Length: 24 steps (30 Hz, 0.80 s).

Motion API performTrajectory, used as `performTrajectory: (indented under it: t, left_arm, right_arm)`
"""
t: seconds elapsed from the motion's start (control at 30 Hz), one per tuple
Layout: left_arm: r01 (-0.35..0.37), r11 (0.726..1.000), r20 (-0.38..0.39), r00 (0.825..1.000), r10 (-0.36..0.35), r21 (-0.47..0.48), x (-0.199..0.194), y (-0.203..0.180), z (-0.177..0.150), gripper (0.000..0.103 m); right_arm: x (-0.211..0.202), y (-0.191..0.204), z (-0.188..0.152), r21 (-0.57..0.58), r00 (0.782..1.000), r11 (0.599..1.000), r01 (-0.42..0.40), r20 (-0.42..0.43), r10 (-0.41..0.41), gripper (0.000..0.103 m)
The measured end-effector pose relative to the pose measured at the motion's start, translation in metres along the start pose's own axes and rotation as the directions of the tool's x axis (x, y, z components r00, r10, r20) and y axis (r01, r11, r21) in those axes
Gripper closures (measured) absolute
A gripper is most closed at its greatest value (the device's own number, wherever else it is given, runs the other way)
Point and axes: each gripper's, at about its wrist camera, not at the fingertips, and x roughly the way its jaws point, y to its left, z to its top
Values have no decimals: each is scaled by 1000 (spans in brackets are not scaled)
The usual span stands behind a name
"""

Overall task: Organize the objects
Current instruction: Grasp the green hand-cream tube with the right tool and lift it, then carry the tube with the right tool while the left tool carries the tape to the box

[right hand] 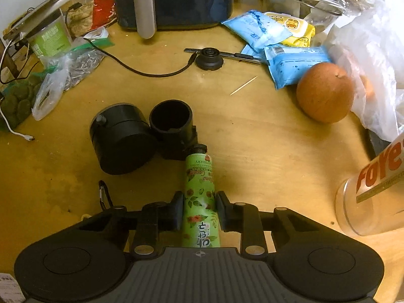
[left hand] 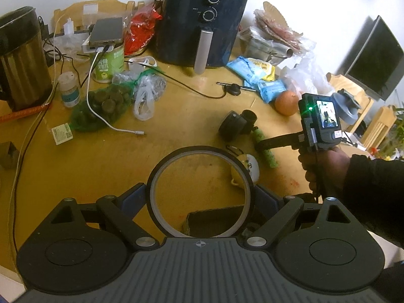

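Observation:
My left gripper (left hand: 200,197) is shut on a black tape roll (left hand: 161,171), held upright above the wooden table (left hand: 176,116). My right gripper (right hand: 199,210) is shut on a green hand-cream tube (right hand: 199,189) that lies on the table, cap pointing away. In the left wrist view the right gripper (left hand: 262,142) holds the same tube (left hand: 265,149) to the right. Black cylindrical parts (right hand: 141,133) lie just beyond the tube's cap and touch it. A small white and yellow keychain toy (left hand: 252,169) lies behind the tape roll.
A dark air fryer (left hand: 202,22) stands at the back. An orange (right hand: 324,92), blue wipe packs (right hand: 287,63), plastic bags (right hand: 373,58) and a clear jar (right hand: 366,202) crowd the right. A kettle (left hand: 20,58), green can (left hand: 108,63), cables and bagged items (left hand: 106,103) fill the left.

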Motion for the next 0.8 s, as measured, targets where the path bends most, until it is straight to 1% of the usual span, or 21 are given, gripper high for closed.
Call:
performTrajectory:
  t: [0.27, 0.33, 0.43, 0.53, 0.8]
  left_arm:
    - [13, 1000, -8, 1000, -13, 13, 2, 1, -2, 12]
    - [26, 999, -10, 1000, -26, 29, 2, 0, -3, 12]
    - [33, 999, -10, 999, -32, 35, 2, -2, -3, 12]
    - [38, 998, -8, 999, -38, 48, 2, -4, -3, 12]
    - [50, 997, -20, 999, -49, 65, 3, -8, -8, 12]
  right_arm:
    - [-1, -4, -2, -30, 1000, 1000, -2, -3, 2, 72]
    - [-1, -4, -3, -33, 1000, 999, 0, 2, 0, 73]
    - [-2, -4, -5, -24, 1000, 1000, 2, 13, -2, 73]
    - [-4, -8, -6, -5, 1000, 1000, -5, 3, 5, 73]
    - [-38, -24, -15, 48, 998, 997, -54, 42, 52, 74]
